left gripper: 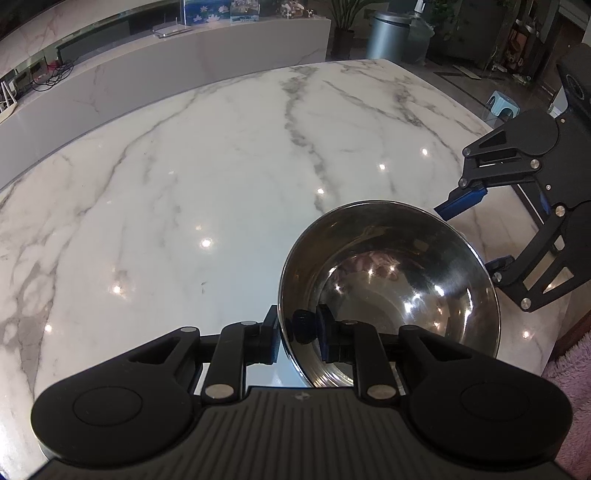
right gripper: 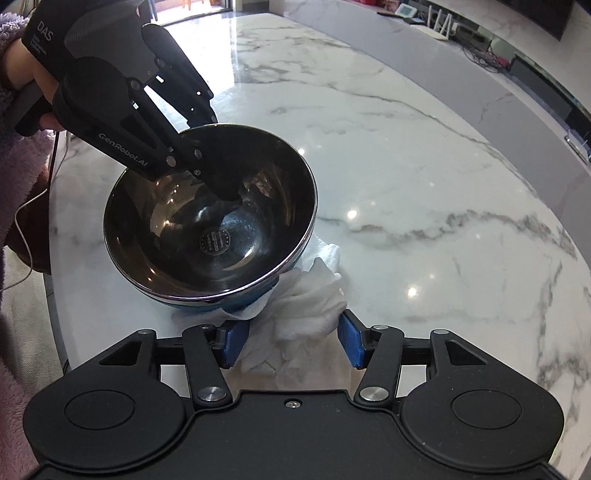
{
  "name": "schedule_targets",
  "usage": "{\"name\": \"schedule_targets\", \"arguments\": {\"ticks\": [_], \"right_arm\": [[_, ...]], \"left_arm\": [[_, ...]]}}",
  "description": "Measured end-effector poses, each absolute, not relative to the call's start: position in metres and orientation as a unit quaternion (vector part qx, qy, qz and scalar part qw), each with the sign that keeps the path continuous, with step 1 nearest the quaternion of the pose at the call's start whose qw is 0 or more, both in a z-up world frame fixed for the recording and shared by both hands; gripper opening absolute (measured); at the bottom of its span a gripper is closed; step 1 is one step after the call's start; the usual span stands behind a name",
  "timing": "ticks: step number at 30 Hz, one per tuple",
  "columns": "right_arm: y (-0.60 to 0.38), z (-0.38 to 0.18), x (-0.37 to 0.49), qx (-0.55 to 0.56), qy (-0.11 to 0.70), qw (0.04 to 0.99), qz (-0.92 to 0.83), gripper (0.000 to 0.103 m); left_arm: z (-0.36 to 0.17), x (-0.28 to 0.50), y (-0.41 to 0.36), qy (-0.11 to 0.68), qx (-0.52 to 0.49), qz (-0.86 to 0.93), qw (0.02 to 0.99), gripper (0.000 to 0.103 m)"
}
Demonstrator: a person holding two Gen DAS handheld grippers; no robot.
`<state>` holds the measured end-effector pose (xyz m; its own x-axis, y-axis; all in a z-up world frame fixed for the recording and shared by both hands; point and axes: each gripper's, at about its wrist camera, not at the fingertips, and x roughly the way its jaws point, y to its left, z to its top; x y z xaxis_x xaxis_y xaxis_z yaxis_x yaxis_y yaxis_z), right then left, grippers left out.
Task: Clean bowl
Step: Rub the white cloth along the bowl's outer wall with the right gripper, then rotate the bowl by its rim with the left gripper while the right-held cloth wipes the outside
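Observation:
A steel bowl (left gripper: 391, 291) with a blue outside is held tilted above the marble table (left gripper: 184, 184). My left gripper (left gripper: 299, 336) is shut on the bowl's near rim, one finger inside and one outside. In the right wrist view the bowl (right gripper: 210, 229) is empty and shiny, and the left gripper (right gripper: 207, 162) reaches in over its far rim. My right gripper (right gripper: 290, 343) is open, its blue pads on either side of a crumpled white paper towel (right gripper: 306, 306) that lies on the table under the bowl's edge. The right gripper also shows in the left wrist view (left gripper: 476, 229).
A long grey counter (left gripper: 166, 74) runs behind the table. A metal bin (left gripper: 391, 33) and a potted plant (left gripper: 343, 22) stand beyond the far edge. A pink fluffy sleeve (right gripper: 14, 221) and a cable (right gripper: 33, 199) are at the table's left side.

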<state>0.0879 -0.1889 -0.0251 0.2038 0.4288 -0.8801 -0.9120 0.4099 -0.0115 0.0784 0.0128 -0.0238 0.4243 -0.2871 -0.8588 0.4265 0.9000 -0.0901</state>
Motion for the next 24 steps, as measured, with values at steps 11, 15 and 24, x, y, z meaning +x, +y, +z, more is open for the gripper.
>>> {"name": "schedule_targets", "arguments": {"ticks": [11,15,24], "right_arm": [[-0.19,-0.03,0.081,-0.276,0.426,0.732,0.454,0.029],[-0.196,-0.024,0.077,-0.281,0.41,0.741,0.452,0.025],[-0.202,0.01,0.08,-0.307,0.373,0.751,0.451,0.025]], "left_arm": [[-0.024,0.077,0.011,0.491,0.077,-0.216,0.84,0.02],[-0.024,0.077,0.009,0.49,0.082,-0.22,0.839,0.02],[-0.024,0.076,0.006,0.489,0.087,-0.221,0.839,0.02]]}}
